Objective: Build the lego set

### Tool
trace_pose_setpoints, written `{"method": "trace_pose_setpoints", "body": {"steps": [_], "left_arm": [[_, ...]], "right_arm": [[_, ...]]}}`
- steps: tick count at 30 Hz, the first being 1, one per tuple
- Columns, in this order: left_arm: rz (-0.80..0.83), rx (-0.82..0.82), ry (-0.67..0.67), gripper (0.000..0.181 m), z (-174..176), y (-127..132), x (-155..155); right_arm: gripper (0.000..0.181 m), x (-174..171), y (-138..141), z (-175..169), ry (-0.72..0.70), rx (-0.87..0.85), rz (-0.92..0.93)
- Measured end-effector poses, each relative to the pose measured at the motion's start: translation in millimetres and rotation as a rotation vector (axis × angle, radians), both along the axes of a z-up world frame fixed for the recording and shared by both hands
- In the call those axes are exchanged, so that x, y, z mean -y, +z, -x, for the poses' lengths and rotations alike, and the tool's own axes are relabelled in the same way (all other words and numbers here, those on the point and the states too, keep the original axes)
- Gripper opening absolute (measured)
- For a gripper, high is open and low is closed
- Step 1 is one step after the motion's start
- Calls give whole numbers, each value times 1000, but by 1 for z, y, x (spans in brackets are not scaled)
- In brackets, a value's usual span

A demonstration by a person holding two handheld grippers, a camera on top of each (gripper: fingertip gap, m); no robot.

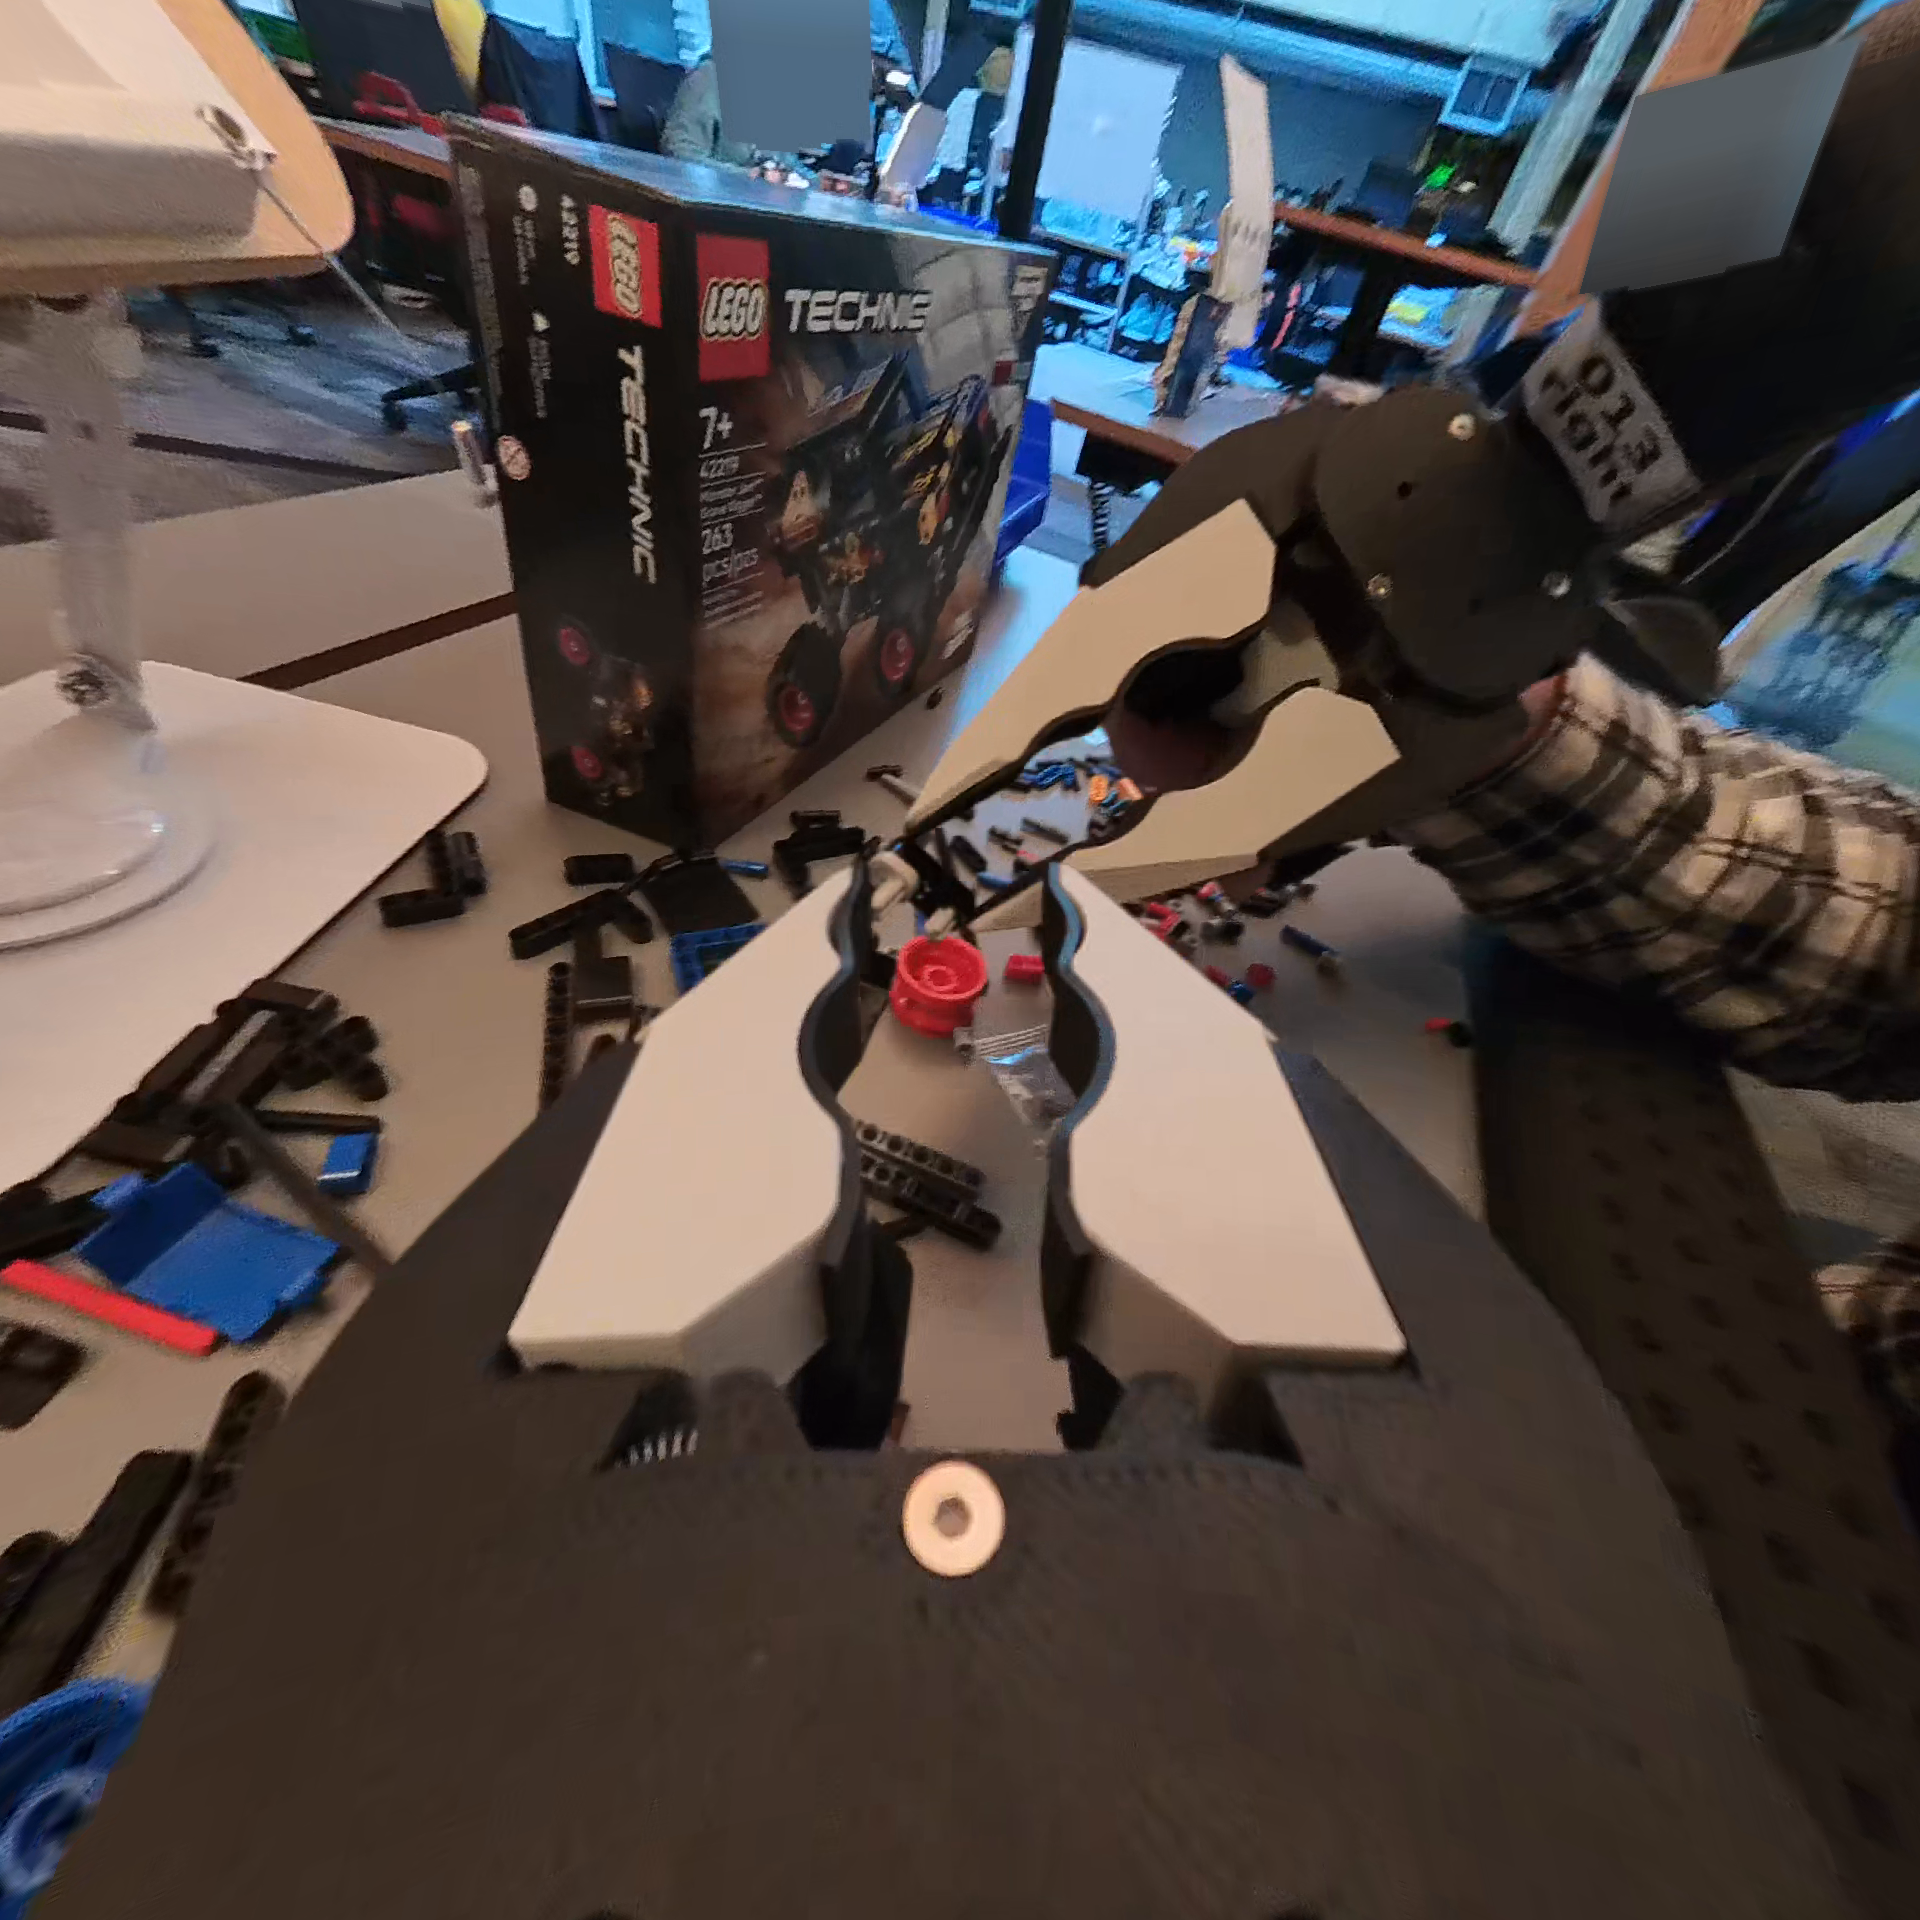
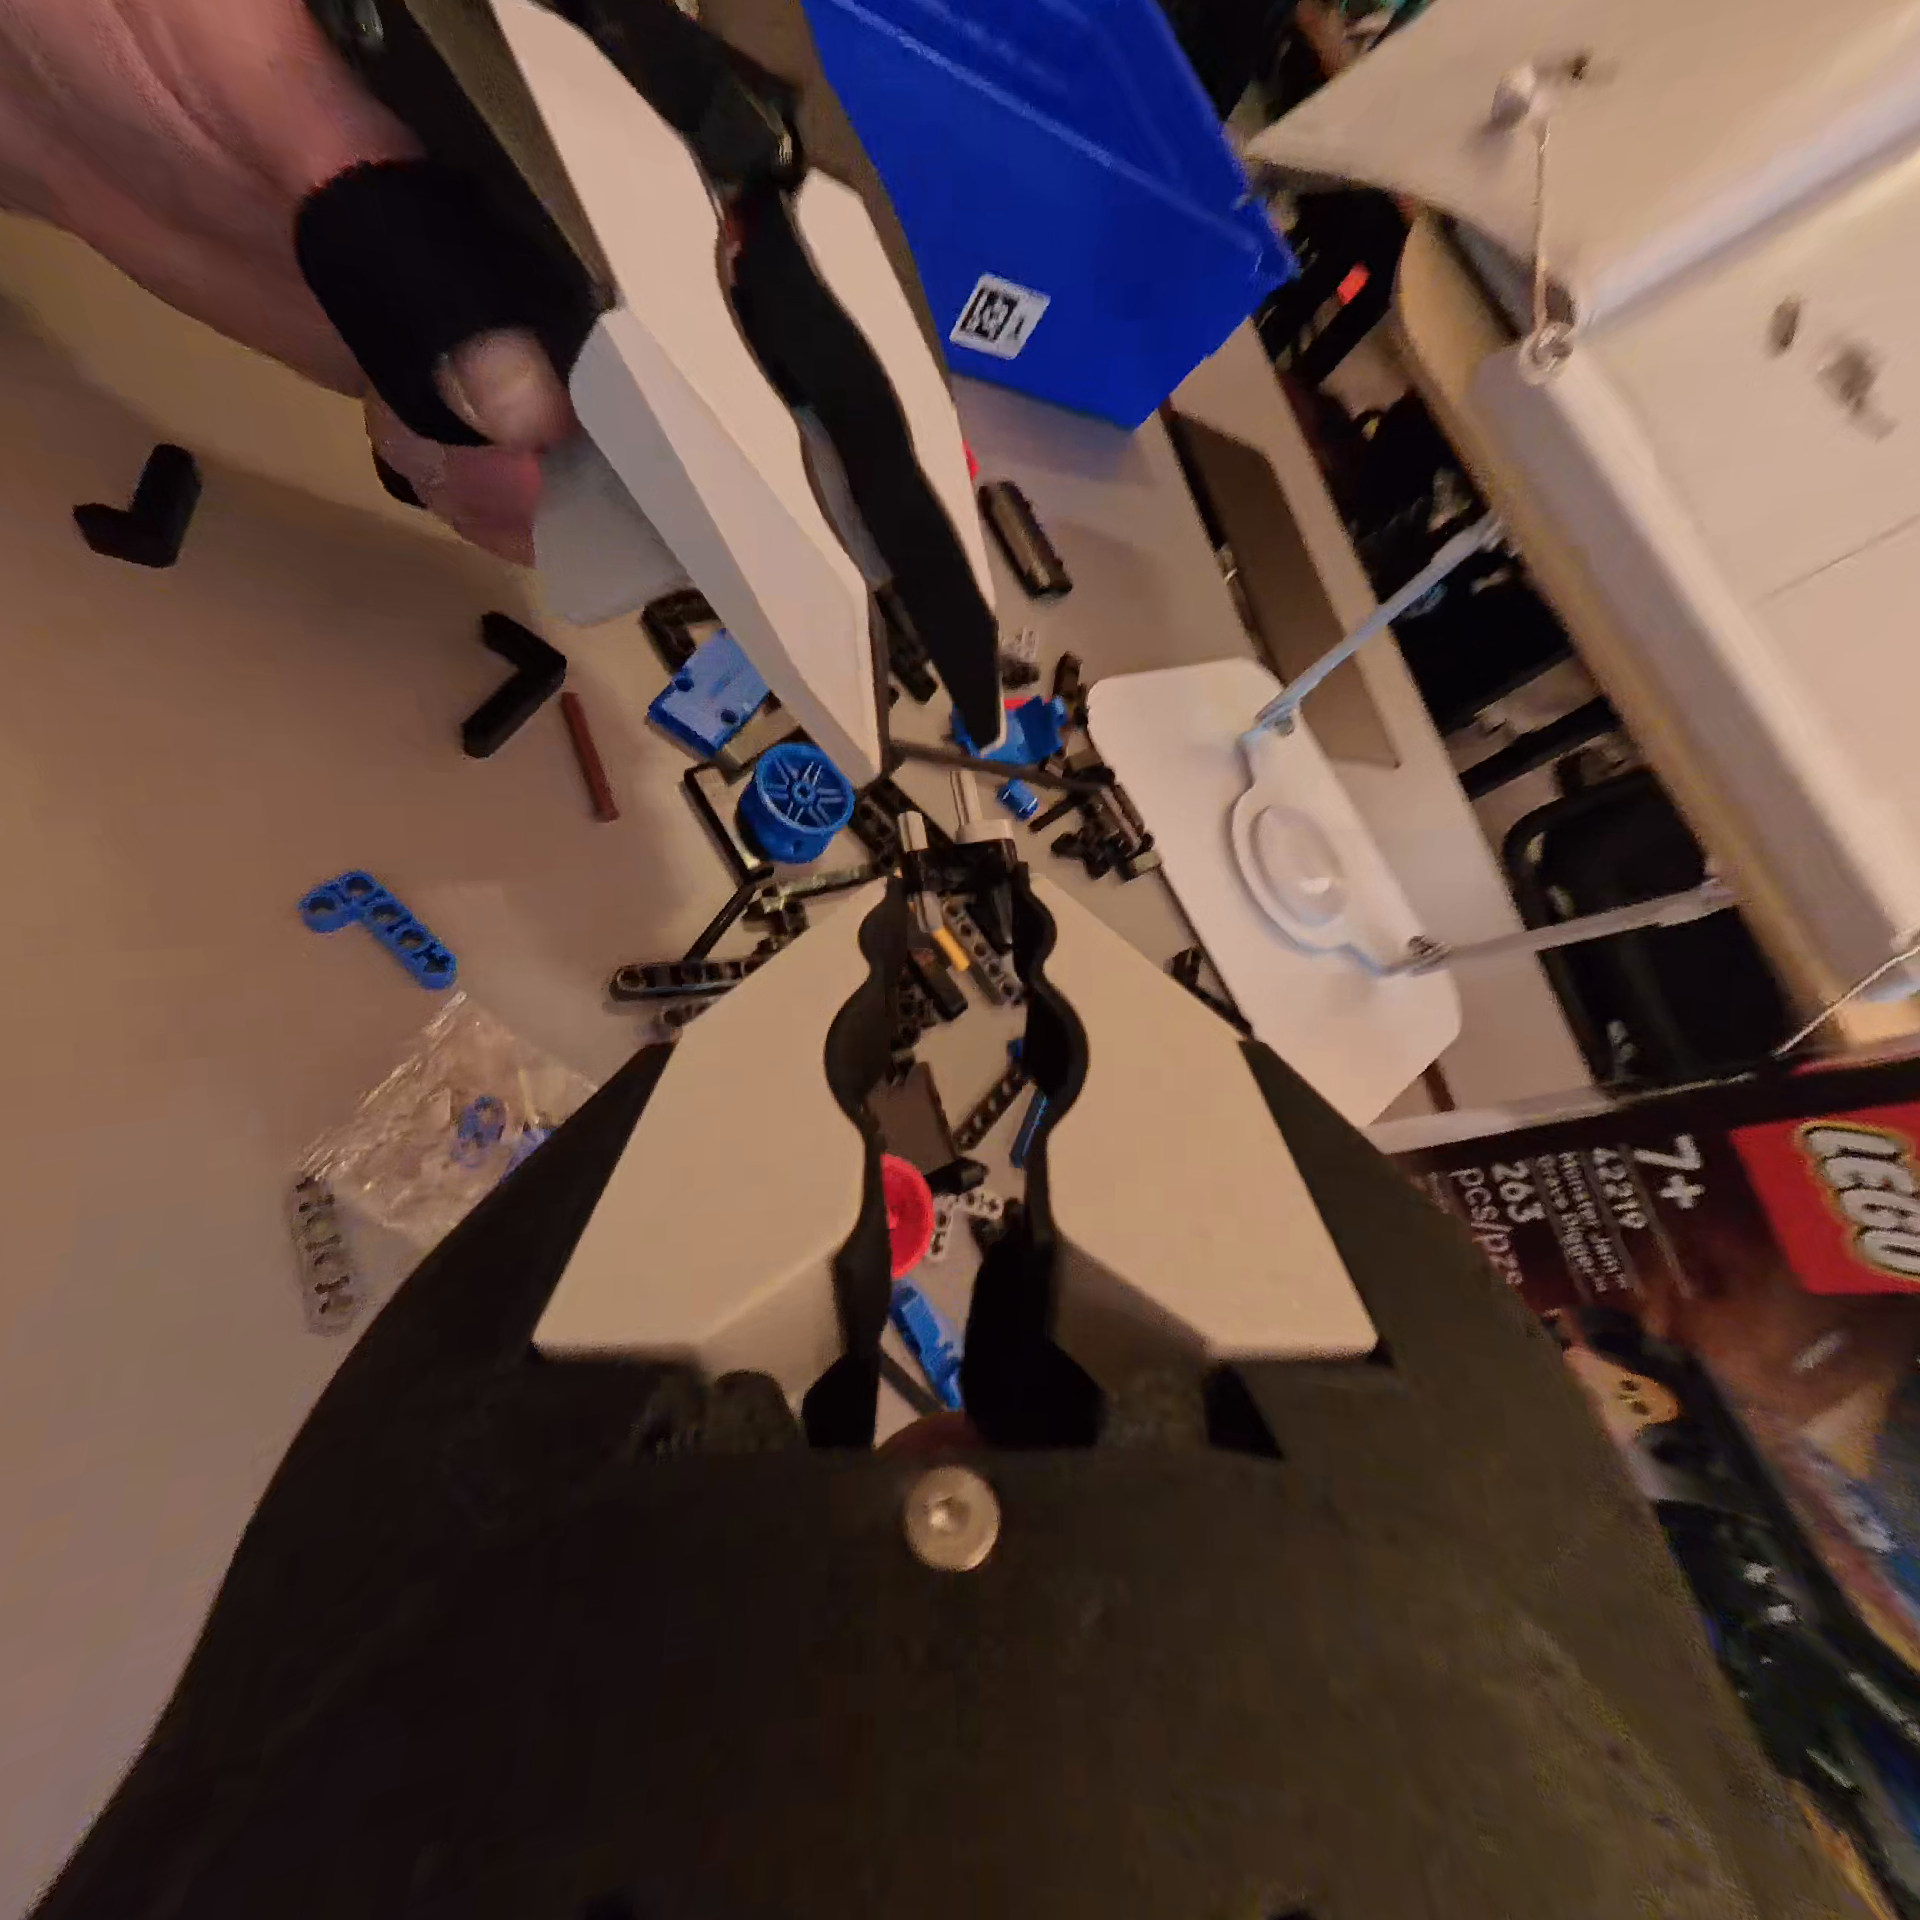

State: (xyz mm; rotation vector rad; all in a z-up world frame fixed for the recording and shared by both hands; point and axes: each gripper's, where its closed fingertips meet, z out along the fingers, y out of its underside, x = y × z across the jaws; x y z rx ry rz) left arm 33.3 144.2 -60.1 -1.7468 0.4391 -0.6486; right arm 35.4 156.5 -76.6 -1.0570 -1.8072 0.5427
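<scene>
A small black assembly with white pins (image 1: 902,881) hangs above the table, and both grippers meet at it. My left gripper (image 1: 958,883) has its fingertips narrowed onto it. My right gripper (image 1: 951,871) comes in from the right and is closed on the same piece. In the right wrist view the assembly (image 2: 966,854) sits between my right gripper's tips (image 2: 958,888). The left gripper (image 2: 930,743) reaches down from the top, and a thin black axle (image 2: 1029,774) runs just past its tips. A red wheel hub (image 1: 935,982) lies on the table below.
The set's box (image 1: 748,520) stands upright behind. Black beams (image 1: 925,1174) and blue panels (image 1: 208,1247) lie scattered on the table. A white stand (image 1: 104,810) is at left. A blue wheel (image 2: 800,800), a blue beam (image 2: 379,925), a plastic bag (image 2: 436,1132) and a blue bin (image 2: 1039,177) are nearby. The grippers are tip to tip, or close to it.
</scene>
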Motion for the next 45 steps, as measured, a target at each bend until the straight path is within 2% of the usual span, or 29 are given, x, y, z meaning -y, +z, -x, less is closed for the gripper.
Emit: {"method": "trace_pose_setpoints", "body": {"steps": [5, 11, 12, 13, 16, 18, 21, 25, 28, 31, 37, 45], "left_arm": [[-26, 46, -24, 32, 0, 8, 2], [-26, 56, -46, 23, -3, 7, 4], [-32, 53, -42, 20, -4, 7, 3], [-30, 54, -43, 16, -4, 7, 3], [-26, 73, -60, 6, -7, 7, 4], [-22, 3, -4, 2, 2, 1, 0], [-20, 24, 37, 0, 17, 6, -2], [29, -167, 84, 3, 27, -16, -6], [47, -196, 65, 5, 19, -21, -4], [54, -257, 59, 7, 15, -30, -5], [67, -295, 26, 10, 5, -38, -3], [58, -334, 32, 13, 5, -41, -3]], "right_arm": [[19, 3, 12, 4, 0, -72, -93], [18, 9, 23, 6, 3, -131, -161], [5, 9, 24, 6, 7, -138, -184], [0, 11, 26, 6, 11, -151, -206], [0, 15, 23, 8, 28, -147, -189], [0, 12, 20, 6, 22, -127, -204], [0, 6, 22, 1, 9, -132, -113], [11, -8, -11, -8, -13, 37, -8], [24, -24, -37, -21, -68, 176, 81], [27, -28, -55, -29, -78, 257, 135], [27, -31, -88, -27, -66, 390, 5], [23, -33, -84, -20, -50, 332, -70]]}}
